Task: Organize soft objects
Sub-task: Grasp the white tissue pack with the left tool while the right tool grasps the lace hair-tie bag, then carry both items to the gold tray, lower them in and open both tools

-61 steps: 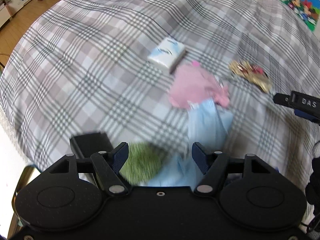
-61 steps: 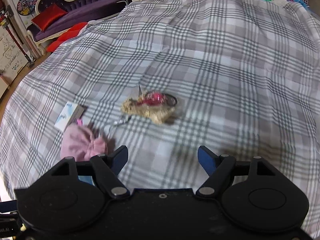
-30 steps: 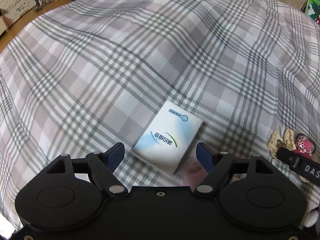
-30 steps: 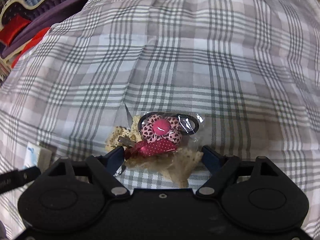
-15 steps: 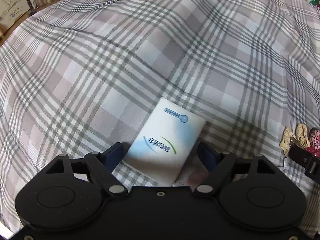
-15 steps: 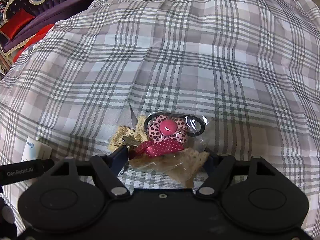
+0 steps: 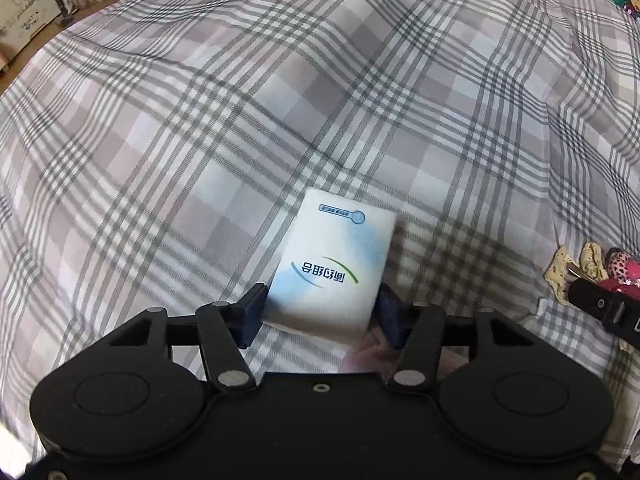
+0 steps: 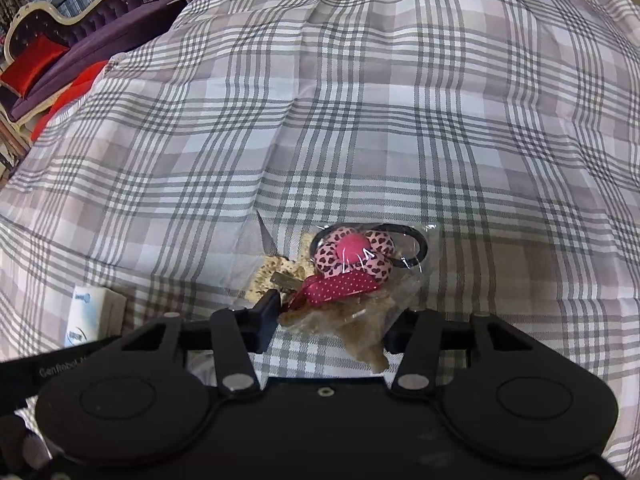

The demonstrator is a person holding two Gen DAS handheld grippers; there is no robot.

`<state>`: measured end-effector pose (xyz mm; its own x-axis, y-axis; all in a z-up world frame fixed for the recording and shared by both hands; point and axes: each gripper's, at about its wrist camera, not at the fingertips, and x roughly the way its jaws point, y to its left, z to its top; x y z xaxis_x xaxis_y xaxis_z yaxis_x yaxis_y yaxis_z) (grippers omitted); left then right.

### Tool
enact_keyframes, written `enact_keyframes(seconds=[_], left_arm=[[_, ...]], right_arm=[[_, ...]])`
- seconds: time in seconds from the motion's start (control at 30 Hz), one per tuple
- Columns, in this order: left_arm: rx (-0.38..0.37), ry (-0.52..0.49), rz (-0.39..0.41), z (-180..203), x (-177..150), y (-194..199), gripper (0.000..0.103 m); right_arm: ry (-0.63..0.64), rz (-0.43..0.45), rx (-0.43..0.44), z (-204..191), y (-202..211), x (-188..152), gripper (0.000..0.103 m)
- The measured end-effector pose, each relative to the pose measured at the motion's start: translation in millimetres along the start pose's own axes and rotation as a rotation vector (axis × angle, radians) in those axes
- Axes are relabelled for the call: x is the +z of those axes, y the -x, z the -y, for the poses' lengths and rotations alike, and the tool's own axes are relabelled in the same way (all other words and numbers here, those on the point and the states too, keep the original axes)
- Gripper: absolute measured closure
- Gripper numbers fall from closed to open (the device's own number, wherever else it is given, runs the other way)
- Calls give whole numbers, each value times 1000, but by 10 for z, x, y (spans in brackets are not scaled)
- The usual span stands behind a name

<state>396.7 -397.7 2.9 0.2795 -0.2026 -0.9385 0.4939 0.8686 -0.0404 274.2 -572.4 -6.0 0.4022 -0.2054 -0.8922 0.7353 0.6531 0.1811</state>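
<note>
On plaid bedcover [image 7: 280, 100], my left gripper [image 7: 320, 314] closing on tissue pack [image 7: 334, 268], right gripper [image 8: 332, 322] closing on bagged hair accessories [image 8: 352, 272]. Grasp step; next I lift both gently.

Plaid bed cover [image 7: 280, 92]: tissue pack [image 7: 332, 264], bagged hair accessories [image 8: 348, 276].

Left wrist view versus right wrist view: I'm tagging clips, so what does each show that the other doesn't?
Only the left wrist view shows the left claw, closing on the tissue pack, its printed face visible.

Only the right wrist view shows the right claw, closing on the bagged hair accessories, and a purple sofa.

Both show the plaid bedspread, the pack and the accessories.
</note>
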Motion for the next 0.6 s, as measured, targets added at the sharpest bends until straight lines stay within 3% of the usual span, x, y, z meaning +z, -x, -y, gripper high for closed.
enact_keyframes(seconds=[0.6], left_arm=[[-61, 13, -18, -123, -518, 827, 51]], right_arm=[[-25, 11, 36, 29, 195, -51, 66]])
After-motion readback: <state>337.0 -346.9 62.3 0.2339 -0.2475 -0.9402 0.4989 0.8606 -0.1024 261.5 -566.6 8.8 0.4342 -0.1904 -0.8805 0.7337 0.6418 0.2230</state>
